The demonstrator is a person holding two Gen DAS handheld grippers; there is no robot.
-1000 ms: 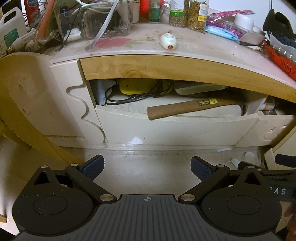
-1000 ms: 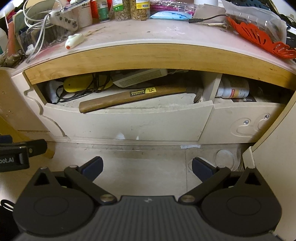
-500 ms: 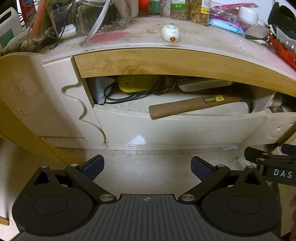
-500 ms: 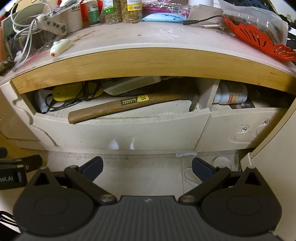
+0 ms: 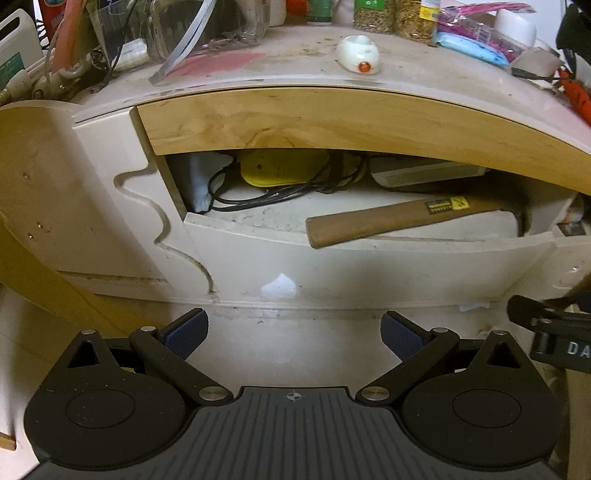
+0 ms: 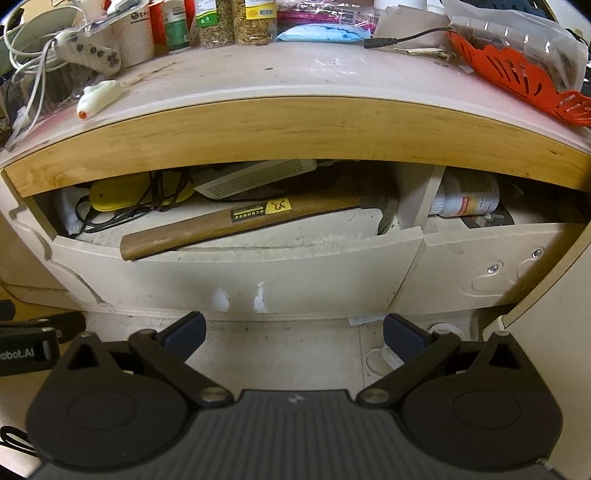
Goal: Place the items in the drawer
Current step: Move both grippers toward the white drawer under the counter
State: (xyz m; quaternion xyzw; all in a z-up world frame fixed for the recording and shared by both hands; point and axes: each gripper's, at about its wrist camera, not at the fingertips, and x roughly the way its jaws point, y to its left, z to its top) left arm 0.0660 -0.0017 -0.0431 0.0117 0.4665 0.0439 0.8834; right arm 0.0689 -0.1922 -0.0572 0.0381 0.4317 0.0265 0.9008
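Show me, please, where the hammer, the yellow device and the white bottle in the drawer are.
hammer (image 6: 236, 225): right wrist view, middle of the wooden handle.
yellow device (image 5: 284, 171): left wrist view, its top face.
white bottle (image 6: 467, 195): right wrist view, its labelled side.

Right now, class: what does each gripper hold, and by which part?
Nothing. The left gripper and the right gripper are both open and empty; the hammer lies untouched in the drawer.

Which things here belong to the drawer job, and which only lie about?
For the job: drawer, hammer lying in it, left gripper, right gripper, both jaws open and empty.

Lying about: game controller, orange basket, jars.
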